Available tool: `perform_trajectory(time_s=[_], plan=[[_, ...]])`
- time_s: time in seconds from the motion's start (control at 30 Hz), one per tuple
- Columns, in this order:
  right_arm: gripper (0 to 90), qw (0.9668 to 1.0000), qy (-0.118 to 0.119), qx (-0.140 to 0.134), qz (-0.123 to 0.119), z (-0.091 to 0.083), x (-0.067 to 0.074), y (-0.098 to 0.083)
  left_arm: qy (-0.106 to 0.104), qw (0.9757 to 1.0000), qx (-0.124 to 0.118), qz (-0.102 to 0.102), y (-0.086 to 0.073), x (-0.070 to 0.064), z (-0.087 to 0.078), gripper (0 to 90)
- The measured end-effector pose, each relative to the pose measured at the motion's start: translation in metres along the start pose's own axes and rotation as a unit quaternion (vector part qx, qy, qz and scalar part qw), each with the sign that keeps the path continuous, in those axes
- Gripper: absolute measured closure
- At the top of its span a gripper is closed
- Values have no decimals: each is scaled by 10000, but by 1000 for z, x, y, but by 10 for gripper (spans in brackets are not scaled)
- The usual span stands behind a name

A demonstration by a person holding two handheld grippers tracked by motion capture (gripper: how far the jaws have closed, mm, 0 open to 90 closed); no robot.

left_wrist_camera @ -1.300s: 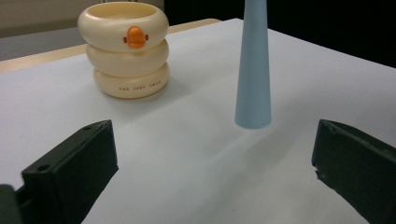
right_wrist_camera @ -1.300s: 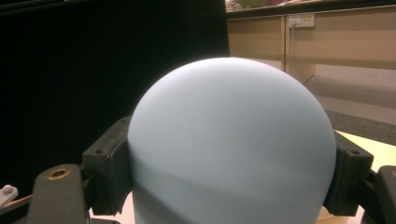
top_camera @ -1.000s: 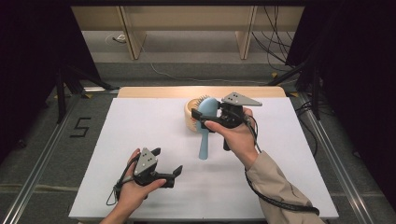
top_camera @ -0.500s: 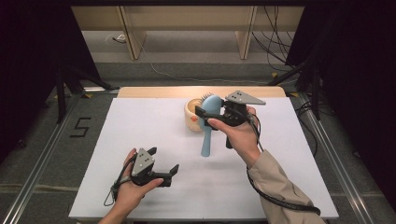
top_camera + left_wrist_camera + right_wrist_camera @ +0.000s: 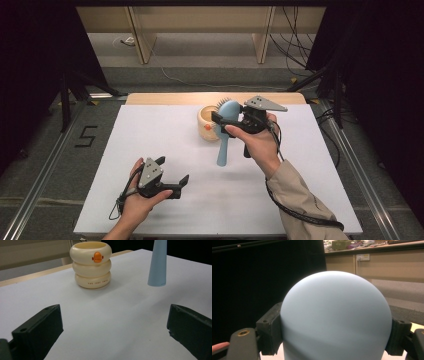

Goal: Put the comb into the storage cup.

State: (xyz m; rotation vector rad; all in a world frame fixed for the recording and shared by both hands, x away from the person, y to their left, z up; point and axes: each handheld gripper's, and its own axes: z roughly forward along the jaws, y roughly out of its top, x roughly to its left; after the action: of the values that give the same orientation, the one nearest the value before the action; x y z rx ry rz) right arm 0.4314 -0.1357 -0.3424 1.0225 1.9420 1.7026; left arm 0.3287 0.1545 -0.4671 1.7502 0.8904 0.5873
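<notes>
On the white table (image 5: 150, 135), the cream ringed plastic holder (image 5: 207, 122) waits far centre – the right gripper (image 5: 231, 123) clamps the pale blue plastic hairbrush (image 5: 227, 131) by its head, handle down, presumably for stowing; the left gripper (image 5: 172, 176) idles near-left, jaws wide, empty

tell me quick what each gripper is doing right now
Left gripper: open, holding nothing, low over the table.
Right gripper: shut on the blue hairbrush by its head.

Matt blue plastic hairbrush (image 5: 227, 131); glossy cream plastic cup (image 5: 91, 264).
</notes>
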Motion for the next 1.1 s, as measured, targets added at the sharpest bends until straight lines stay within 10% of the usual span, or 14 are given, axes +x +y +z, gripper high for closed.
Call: perform_trajectory(time_s=[1.1], plan=[[211,9999,-130,-55,57,-1,-8,1,-2,10000,-1,-44,-1,1,-1,3]])
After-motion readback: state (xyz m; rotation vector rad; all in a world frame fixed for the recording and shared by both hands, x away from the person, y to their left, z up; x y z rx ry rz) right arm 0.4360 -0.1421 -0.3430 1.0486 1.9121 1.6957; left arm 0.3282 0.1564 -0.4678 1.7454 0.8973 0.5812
